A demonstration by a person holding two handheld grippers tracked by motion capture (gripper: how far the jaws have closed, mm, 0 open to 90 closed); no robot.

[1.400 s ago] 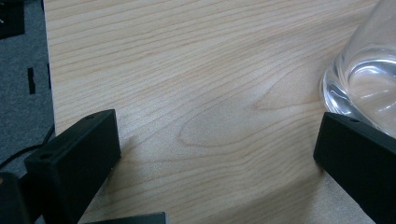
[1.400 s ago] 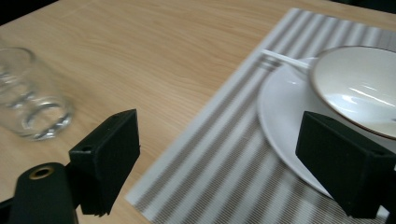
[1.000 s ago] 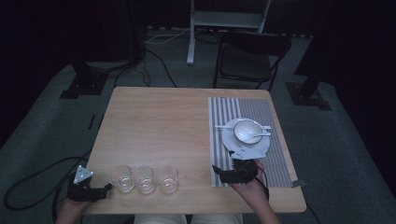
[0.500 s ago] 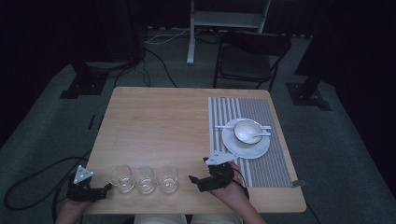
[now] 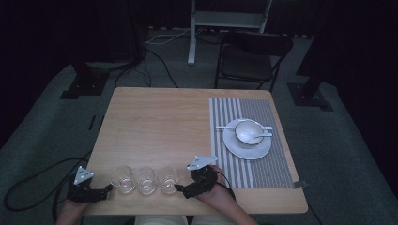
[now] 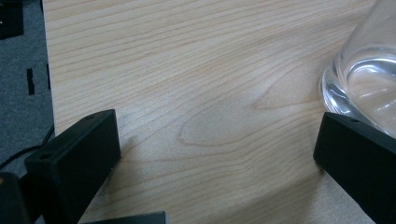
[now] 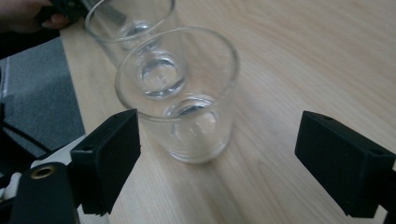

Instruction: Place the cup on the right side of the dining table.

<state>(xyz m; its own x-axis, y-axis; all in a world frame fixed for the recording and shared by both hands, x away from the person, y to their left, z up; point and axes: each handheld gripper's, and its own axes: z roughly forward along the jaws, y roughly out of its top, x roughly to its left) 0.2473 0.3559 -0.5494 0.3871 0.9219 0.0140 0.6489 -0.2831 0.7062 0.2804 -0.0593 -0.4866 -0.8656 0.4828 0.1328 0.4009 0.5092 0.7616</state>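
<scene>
Three clear glasses stand in a row near the table's front edge: left glass [image 5: 121, 179], middle glass [image 5: 145, 180], right glass [image 5: 168, 179]. My left gripper [image 5: 107, 190] lies at the front left corner, open, pointing at the left glass. In the left gripper view that glass [image 6: 364, 79] stands just beyond the right jaw of the left gripper [image 6: 215, 140], with bare wood between the jaws. My right gripper [image 5: 182, 190] is open beside the right glass. In the right gripper view the right gripper [image 7: 222, 140] frames the right glass [image 7: 187, 102], which stands nearer the left jaw, untouched.
A striped placemat [image 5: 263, 168] covers the table's right side, carrying a white plate [image 5: 244, 152] with a bowl [image 5: 248, 131] and spoon [image 5: 260, 136]. A dark chair [image 5: 253, 56] stands behind the table [image 5: 155, 122]. Cables trail on the floor at the left.
My right gripper has moved left from the placemat's front edge to the right glass. The left gripper and the glasses have stayed put.
</scene>
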